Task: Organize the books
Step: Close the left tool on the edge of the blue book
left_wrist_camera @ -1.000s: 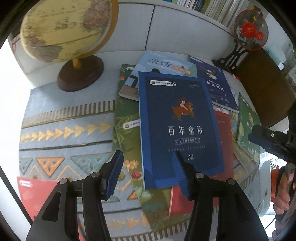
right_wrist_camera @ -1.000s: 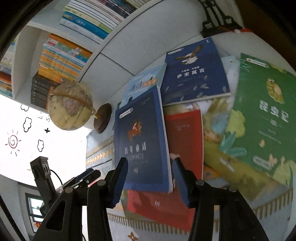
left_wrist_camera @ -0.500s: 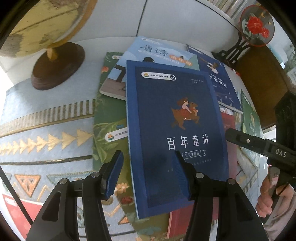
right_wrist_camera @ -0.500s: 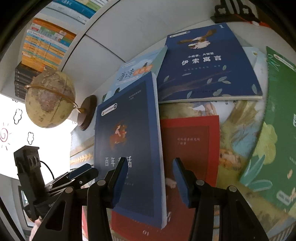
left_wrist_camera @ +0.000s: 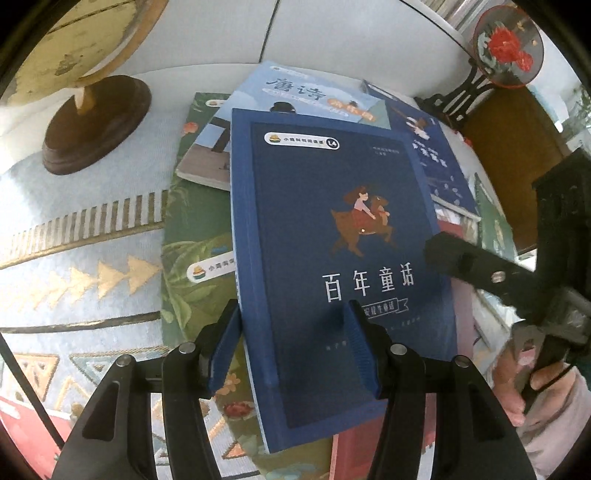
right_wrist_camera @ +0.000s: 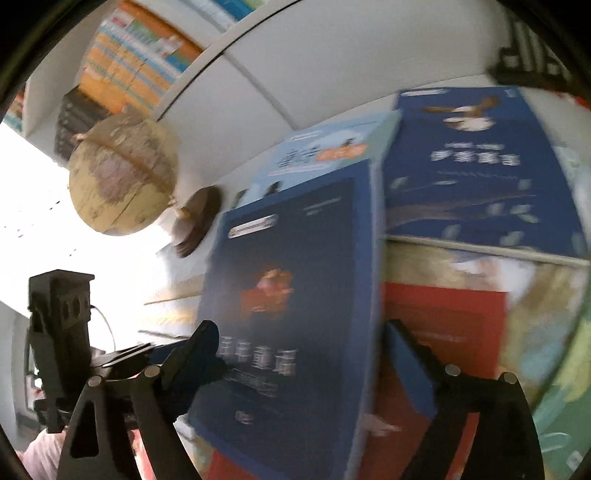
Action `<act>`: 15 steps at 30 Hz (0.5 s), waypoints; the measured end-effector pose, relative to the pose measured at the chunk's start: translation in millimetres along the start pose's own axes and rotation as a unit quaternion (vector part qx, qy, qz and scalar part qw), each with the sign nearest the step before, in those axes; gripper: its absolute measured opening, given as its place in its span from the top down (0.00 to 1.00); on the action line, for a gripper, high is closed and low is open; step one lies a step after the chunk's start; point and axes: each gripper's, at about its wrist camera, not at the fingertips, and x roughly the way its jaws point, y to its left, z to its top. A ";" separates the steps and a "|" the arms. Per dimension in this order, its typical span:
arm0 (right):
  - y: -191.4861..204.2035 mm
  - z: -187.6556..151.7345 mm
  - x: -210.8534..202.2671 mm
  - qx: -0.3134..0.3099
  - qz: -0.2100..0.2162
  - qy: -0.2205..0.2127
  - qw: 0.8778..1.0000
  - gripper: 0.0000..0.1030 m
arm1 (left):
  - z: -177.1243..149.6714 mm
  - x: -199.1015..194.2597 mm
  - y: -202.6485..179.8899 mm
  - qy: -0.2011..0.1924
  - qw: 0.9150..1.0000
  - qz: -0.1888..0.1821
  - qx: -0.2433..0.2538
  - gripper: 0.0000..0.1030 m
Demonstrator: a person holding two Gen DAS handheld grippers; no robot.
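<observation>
Navy book — between right hand-held gripper pads, jaws just widened, clear of it

White cabinet doors, patterned runner, bright window

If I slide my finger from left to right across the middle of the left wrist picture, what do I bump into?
Globe stand → patterned cloth → green leafy book → dark blue book → right claw.
</observation>
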 end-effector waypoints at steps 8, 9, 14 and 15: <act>-35.1 -10.2 -30.3 0.102 0.122 -0.007 0.987 0.88 | -7.7 -6.5 13.5 0.005 0.999 -0.016 -0.034 0.49; -34.3 -12.6 -29.7 0.102 0.116 0.002 0.988 0.89 | -11.3 -6.9 10.9 0.007 0.999 -0.014 -0.030 0.49; -32.6 -37.1 -24.5 0.100 0.090 0.047 0.990 0.89 | -42.7 -14.3 5.1 0.009 1.000 0.005 -0.017 0.54; -33.4 -44.5 -25.0 0.102 0.090 0.052 0.989 0.89 | -49.1 -17.3 6.0 0.004 1.000 0.008 -0.020 0.56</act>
